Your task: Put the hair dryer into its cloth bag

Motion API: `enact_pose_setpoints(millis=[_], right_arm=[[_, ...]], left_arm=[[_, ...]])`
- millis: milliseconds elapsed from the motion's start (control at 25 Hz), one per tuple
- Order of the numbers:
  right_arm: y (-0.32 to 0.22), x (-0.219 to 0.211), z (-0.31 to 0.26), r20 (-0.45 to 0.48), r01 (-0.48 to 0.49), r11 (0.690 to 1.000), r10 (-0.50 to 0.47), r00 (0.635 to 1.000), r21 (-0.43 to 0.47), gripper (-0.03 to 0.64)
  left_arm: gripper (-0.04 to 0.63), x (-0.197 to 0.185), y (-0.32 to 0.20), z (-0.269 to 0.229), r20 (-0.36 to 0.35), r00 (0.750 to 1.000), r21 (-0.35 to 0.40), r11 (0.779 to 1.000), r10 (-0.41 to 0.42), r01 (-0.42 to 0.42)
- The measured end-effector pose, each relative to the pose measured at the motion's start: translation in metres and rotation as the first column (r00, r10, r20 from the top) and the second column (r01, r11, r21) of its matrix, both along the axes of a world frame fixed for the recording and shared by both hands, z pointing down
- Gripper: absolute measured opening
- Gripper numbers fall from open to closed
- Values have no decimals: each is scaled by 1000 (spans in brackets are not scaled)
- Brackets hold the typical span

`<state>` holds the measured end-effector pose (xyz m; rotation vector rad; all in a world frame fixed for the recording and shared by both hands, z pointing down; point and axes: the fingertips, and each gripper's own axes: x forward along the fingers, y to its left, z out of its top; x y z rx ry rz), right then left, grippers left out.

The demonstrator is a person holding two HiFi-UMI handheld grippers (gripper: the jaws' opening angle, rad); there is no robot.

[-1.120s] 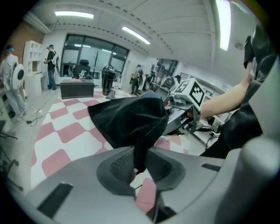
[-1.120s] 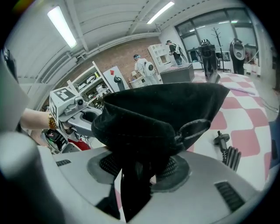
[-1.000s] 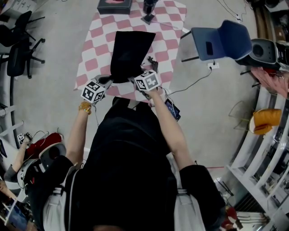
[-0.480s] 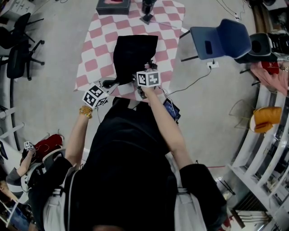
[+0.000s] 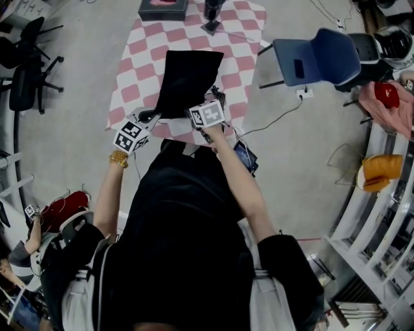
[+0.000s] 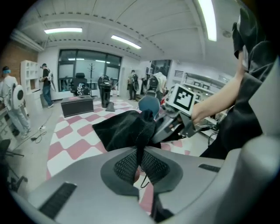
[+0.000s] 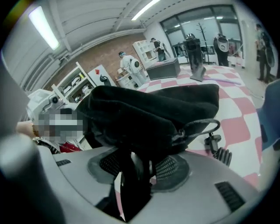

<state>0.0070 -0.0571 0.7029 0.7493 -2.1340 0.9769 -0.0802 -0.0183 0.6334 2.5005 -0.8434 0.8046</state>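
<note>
Head view: black cloth bag [image 5: 187,74] is laid on the pink-and-white checked table [image 5: 132,84], long axis running away from the person. Its near end is flanked by both grippers, one at each corner.

Left gripper view: left gripper [image 6: 140,158] is pressed together on a fold of the bag's edge. Fabric is pinched between the mesh pads [image 6: 124,166] and bunched up just ahead of them.

Right gripper view: right gripper [image 7: 134,164] is clamped on the hair dryer [image 7: 132,181]. A dark glossy handle is held between the jaws, which are kept fairly wide by it. The rest of the dryer is covered by the bag, draped over it right above the jaws. A thin cord loop [image 7: 202,124] is seen at the bag's right side; drawstring or power cord cannot be told.

A black box [image 5: 164,9] is seen at the table's far edge, and a blue chair [image 5: 317,58] beside the table on the right.
</note>
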Motion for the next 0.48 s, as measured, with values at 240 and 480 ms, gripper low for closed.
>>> enact_pose_setpoints(millis=[240,480], right_arm=[[28,-24,-6,17,246,969,-246,969,4,189],[10,-29,2,8,191,982,-191,982,-1,189]], left_arm=[[21,3,-3,-10,61,994,64,994,85,-89],[21,31,68,13,134,872,-30,882,470,-471]])
